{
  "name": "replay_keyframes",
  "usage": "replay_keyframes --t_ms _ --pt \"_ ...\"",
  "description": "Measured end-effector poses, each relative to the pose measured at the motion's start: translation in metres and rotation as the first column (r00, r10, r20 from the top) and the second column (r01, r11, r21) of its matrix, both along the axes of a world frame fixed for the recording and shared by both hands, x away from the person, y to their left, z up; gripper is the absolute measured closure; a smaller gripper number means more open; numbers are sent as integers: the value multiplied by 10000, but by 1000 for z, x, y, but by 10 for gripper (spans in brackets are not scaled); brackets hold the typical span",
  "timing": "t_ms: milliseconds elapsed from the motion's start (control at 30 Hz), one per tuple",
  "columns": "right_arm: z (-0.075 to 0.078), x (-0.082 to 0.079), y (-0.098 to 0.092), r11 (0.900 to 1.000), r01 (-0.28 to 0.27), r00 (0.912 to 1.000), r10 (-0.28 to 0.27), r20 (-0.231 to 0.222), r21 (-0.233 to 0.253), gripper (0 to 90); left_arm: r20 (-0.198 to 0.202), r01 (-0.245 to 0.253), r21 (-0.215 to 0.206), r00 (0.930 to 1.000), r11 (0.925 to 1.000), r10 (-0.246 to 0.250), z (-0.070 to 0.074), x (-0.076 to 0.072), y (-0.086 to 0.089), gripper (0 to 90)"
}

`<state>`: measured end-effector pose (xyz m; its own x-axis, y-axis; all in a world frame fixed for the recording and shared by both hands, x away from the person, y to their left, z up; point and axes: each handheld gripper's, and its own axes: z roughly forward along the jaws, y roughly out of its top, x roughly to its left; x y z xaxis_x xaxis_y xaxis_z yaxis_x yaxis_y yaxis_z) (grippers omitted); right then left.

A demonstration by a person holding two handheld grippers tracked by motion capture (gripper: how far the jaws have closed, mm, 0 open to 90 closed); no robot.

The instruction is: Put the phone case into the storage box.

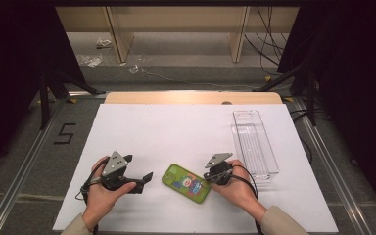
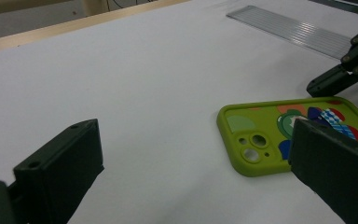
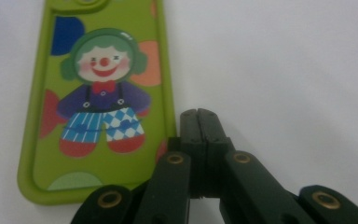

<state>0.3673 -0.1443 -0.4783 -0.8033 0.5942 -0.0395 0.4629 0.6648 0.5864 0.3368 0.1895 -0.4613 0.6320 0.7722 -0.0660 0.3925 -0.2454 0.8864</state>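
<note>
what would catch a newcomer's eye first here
Most likely the lime green phone case with a clown picture, lying flat on the white table between both hands. The right gripper, jaws closed, sits beside its long edge; the left gripper is open nearby. A clear plastic tray lies at the right.

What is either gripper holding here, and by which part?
Nothing is held. The left gripper is open beside the green phone case, jaws wide apart. The right gripper has its jaws shut together, empty, at the case's long edge; whether they touch it cannot be told.
</note>
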Motion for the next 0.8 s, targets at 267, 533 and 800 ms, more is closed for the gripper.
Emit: replay_keyframes --t_ms 267,533,800 --pt "1 -19 14 9982 -588 9978 585 -317 -98 900 -3 -3 -19 10000 10000 3 0 0 1 24" --pt "-1 -35 42 9871 -1531 9852 1561 -712 469 900 -66 10 36 10000 10000 -10 0 0 0 24" --pt "-5 -44 71 9715 -2193 9720 2255 -661 897 900 -176 -7 159 9998 9999 10 -2 1 0 24"
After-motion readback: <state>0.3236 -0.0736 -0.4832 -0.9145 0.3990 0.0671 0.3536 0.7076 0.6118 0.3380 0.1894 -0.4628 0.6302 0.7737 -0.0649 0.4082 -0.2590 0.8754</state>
